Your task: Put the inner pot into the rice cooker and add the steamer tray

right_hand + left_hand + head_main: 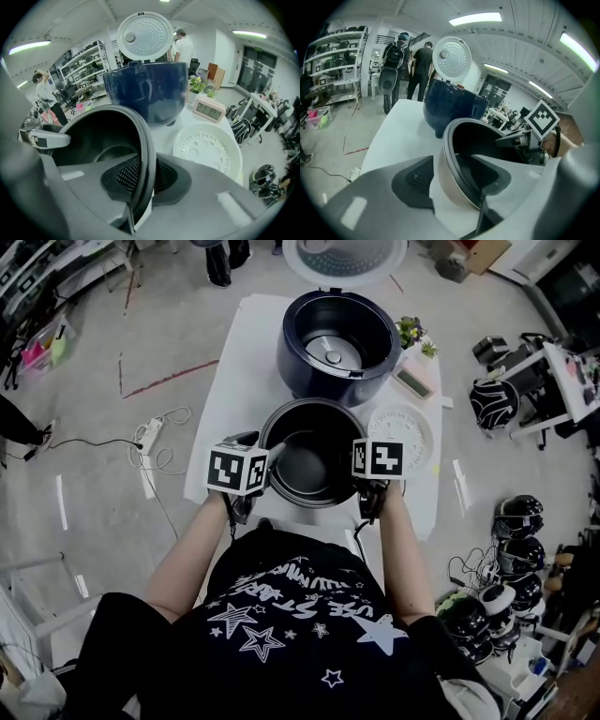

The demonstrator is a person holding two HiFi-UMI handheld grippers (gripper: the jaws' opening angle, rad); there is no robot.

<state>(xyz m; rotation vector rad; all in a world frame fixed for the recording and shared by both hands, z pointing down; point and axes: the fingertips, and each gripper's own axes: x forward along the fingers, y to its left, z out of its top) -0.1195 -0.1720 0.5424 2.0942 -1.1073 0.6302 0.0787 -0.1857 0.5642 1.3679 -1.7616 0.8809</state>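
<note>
The inner pot (314,460), black inside with a metal outer wall, is at the near end of the white table (244,371). My left gripper (255,472) is shut on its left rim and my right gripper (367,486) on its right rim. In the left gripper view the rim (452,159) runs between the jaws, and in the right gripper view the rim (147,154) is pinched between the pads. The dark blue rice cooker (337,343) stands just beyond, its hollow bare, its white lid (342,254) raised. The white perforated steamer tray (403,437) lies flat to the pot's right.
A small digital clock (412,382) and a potted plant (412,332) sit at the table's right edge beside the cooker. Cables and a power strip (150,432) lie on the floor at left, helmets (517,517) at right. People stand beyond the table (419,65).
</note>
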